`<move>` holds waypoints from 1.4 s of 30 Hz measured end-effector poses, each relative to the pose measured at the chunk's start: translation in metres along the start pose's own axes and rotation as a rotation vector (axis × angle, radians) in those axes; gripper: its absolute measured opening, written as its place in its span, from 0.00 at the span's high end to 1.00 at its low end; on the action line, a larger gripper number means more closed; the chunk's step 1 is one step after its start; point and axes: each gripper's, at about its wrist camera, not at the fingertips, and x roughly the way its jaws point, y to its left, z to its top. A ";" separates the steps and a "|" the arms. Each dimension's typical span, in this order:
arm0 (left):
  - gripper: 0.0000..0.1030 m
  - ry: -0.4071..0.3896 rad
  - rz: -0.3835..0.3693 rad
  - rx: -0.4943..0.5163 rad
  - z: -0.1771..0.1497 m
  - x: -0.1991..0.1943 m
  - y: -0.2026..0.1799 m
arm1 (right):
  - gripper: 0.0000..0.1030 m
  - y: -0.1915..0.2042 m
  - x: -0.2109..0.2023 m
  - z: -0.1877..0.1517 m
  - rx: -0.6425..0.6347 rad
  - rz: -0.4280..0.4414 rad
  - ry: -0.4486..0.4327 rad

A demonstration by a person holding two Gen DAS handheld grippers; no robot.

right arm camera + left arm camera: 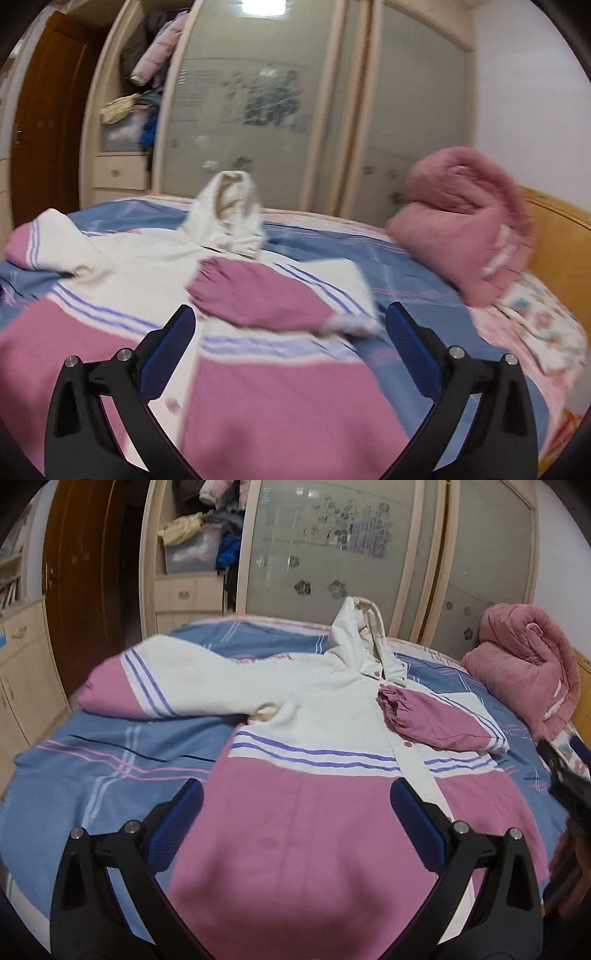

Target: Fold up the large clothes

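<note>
Jacket (317,716) lay face up on the bed (92,775), hood (358,627) toward the wardrobe (369,554), pink hem nearest the cameras. One sleeve (436,720) was folded in across the chest, cuff near the snap placket. The other sleeve (155,679) lay spread out sideways on the sheet, unfolded.

Left tongs (295,812) were spread, holding nothing, over the pink lower panel. Right tongs (290,332) were spread too, empty, just short of the folded sleeve (266,295). Right view was blurred, so contact with cloth can't be called.

Judged step: fold the flat sleeve in to match. To do it well:
- pinch at the pink cuff, not mid-sleeve, so it doesn't sag
- carry it low across the chest and lay it over or beside the first cuff
- keep the shoulder seam as the crease line, parallel to the placket
- pin the body with the other tongs so the jacket doesn't slide on the sheet

Pink quilt (524,664) sat well clear by the headboard.
</note>
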 end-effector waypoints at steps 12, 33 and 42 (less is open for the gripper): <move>0.02 -0.133 0.078 0.014 -0.035 -0.066 0.029 | 0.01 -0.051 -0.055 -0.049 0.127 0.058 0.088; 0.02 -0.083 0.068 0.097 -0.060 -0.043 -0.021 | 0.01 -0.069 -0.045 -0.057 0.214 0.064 0.110; 0.02 -0.051 0.032 0.115 -0.061 -0.025 -0.034 | 0.01 -0.052 -0.055 -0.053 0.180 0.063 0.063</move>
